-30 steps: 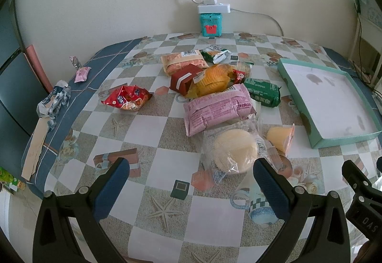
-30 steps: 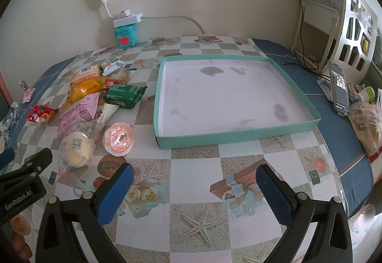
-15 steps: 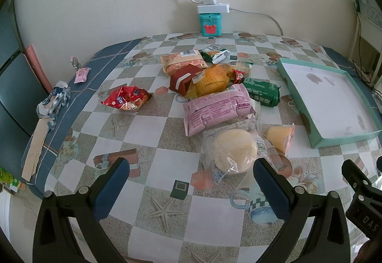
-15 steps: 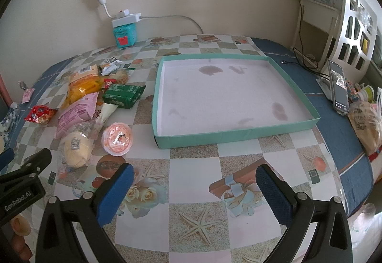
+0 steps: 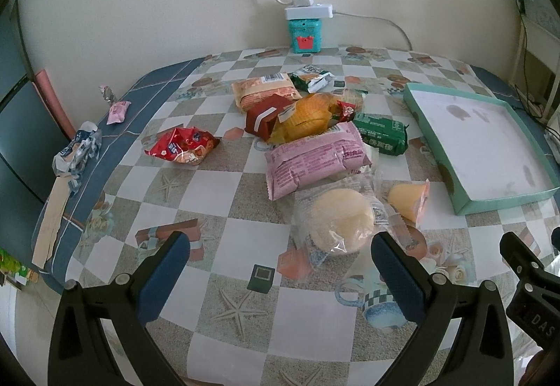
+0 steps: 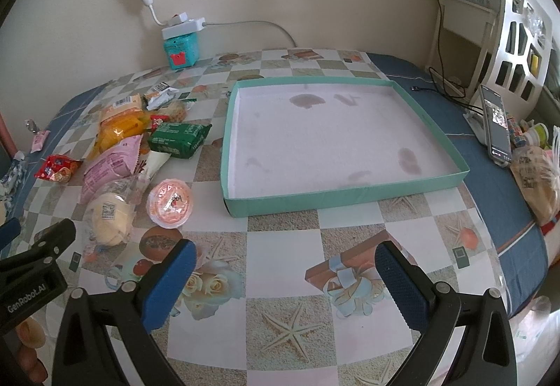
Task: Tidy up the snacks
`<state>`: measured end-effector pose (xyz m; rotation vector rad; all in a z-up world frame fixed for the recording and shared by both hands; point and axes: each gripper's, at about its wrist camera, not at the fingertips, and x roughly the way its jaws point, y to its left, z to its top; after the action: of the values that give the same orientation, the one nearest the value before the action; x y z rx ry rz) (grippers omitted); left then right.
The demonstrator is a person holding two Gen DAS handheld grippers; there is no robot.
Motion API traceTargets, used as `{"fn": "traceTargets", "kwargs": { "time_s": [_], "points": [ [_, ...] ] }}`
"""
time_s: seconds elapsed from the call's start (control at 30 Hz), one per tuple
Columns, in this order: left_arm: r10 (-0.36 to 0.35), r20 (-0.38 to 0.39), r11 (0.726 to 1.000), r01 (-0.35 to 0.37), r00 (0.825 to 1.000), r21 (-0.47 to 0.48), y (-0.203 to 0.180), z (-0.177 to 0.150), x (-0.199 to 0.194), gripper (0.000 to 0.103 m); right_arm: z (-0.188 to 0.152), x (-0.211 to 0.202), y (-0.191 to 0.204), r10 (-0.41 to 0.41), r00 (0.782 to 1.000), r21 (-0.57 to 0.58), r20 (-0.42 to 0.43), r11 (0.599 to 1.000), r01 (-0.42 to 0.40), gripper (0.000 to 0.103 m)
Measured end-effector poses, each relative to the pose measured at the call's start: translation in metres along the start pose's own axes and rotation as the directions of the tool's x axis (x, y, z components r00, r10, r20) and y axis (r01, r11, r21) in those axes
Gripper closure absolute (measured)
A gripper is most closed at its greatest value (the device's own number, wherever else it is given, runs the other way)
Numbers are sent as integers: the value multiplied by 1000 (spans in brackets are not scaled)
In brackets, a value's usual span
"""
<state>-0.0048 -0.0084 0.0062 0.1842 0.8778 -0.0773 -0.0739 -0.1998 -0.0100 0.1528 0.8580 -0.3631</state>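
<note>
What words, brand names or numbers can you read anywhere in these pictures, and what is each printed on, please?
"GenRobot.AI": on the left hand-held gripper, seen in the right wrist view.
"DAS": cut-off letters on the right hand-held gripper, seen in the left wrist view.
Print on the pink packet, green packet and jelly cup: too blurred.

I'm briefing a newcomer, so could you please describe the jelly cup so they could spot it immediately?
Start at the shallow teal tray. Just off its near left corner lies the jelly cup, beside a clear-wrapped bun. It is the only round cup, with an orange foil lid.
</note>
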Motion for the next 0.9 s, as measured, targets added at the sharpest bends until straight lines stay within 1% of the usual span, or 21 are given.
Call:
{"fn": "traceTargets", "kwargs": {
  "time_s": [0.57, 0.7, 0.9],
  "points": [
    [4, 12, 1000, -4, 1000, 7, -1, 1, -3, 0, 1, -1, -1, -7, 1000, 10, 0, 1000, 7, 0],
    [-12, 6, 1000, 11, 1000, 5, -2, 1, -2, 0, 1, -1, -1, -4, 1000, 8, -3, 1000, 4, 0],
    [-57, -17, 998, 57, 998, 5, -2, 0, 3, 0, 1, 0, 0, 6, 1000, 8, -4, 1000, -6, 0]
  ]
}}
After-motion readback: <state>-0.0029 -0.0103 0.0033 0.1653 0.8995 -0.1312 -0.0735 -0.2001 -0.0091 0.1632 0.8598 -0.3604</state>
